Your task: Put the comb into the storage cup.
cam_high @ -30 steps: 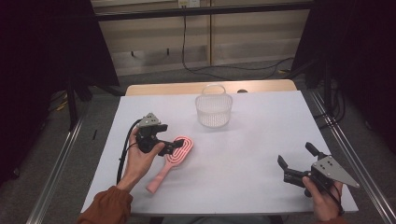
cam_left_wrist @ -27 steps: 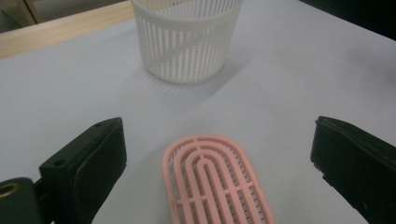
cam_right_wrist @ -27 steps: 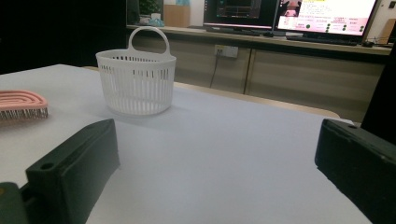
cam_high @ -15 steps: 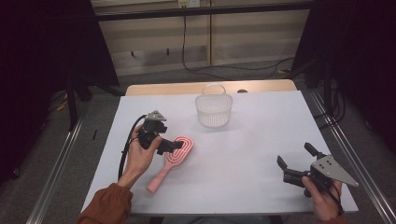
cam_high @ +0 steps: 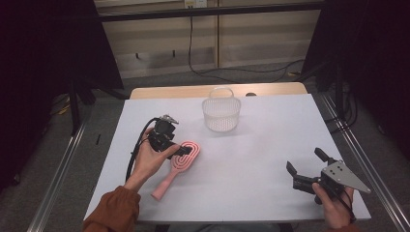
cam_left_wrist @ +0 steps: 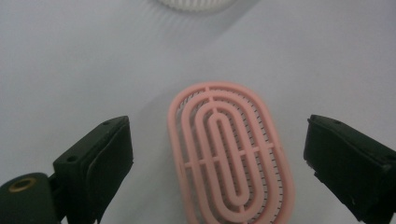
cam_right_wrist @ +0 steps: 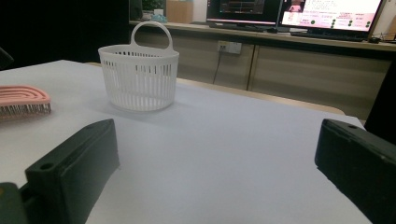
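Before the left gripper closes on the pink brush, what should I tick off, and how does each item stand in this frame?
1. Left gripper open: ok, its jaws stand wide apart.
2. Pink hairbrush centred between the jaws: ok, the head lies in the gap with room either side.
3. Jaws low enough to grip the head: cannot tell; the left gripper view looks down on it from above.
4. Brush lying free on the table: ok, bristles down, handle pointing toward the person.
5. White basket out of the way: ok, it stands apart, farther up the table.
6. Right gripper out of the way: ok, open at the near right corner.
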Motion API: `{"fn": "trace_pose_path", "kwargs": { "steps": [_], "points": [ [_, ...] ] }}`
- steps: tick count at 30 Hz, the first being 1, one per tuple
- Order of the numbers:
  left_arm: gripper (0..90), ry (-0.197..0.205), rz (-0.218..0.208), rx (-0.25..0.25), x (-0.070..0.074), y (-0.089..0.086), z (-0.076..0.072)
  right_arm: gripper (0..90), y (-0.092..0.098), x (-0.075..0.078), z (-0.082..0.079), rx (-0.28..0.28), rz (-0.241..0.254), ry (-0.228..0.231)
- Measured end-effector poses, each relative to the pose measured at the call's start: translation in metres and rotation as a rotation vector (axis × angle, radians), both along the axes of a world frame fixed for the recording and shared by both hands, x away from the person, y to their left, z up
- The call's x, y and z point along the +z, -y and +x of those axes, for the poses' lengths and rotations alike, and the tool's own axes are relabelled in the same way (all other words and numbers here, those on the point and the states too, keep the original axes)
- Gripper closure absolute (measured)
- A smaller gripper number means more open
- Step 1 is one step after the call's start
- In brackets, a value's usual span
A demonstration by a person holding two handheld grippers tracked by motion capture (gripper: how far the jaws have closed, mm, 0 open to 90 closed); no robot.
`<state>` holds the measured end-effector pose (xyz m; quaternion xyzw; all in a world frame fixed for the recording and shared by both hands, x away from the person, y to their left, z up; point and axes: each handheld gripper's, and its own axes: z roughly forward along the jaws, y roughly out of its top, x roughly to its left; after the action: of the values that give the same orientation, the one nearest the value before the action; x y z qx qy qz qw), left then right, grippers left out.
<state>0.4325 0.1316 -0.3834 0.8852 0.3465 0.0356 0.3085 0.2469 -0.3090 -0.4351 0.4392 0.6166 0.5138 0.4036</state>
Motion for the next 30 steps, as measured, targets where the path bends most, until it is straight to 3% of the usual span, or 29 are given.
{"fn": "trace_pose_path", "kwargs": {
  "steps": [2, 3, 5, 9, 16, 28, 30],
  "points": [
    [6.3, -0.009, -0.003, 0.033, -0.002, 0.002, 0.0, 0.0, 0.0, 0.0, 0.0, 0.0, -0.002, -0.001],
    [6.5, -0.009, 0.008, 0.016, -0.003, 0.001, 0.002, 0.0, 0.0, 0.0, 0.0, 0.001, -0.002, -0.001],
    [6.2, -0.019, 0.003, 0.019, -0.004, 0.002, 0.002, 0.0, -0.001, 0.0, 0.0, 0.001, -0.002, -0.002],
    [6.4, -0.067, 0.048, 0.031, -0.008, 0.007, -0.001, 0.0, 0.0, 0.0, 0.0, 0.002, -0.002, -0.002],
    [5.3, -0.1, 0.084, 0.019, -0.017, 0.011, -0.003, 0.0, -0.001, 0.0, 0.0, 0.007, -0.001, -0.002],
    [4.2, -0.125, 0.088, 0.039, -0.029, 0.012, -0.005, 0.0, -0.001, 0.0, -0.001, 0.016, -0.002, -0.003],
    [4.8, -0.113, 0.111, 0.036, -0.03, 0.015, -0.006, 0.0, -0.002, 0.0, 0.0, 0.02, -0.004, -0.005]
  ]
}}
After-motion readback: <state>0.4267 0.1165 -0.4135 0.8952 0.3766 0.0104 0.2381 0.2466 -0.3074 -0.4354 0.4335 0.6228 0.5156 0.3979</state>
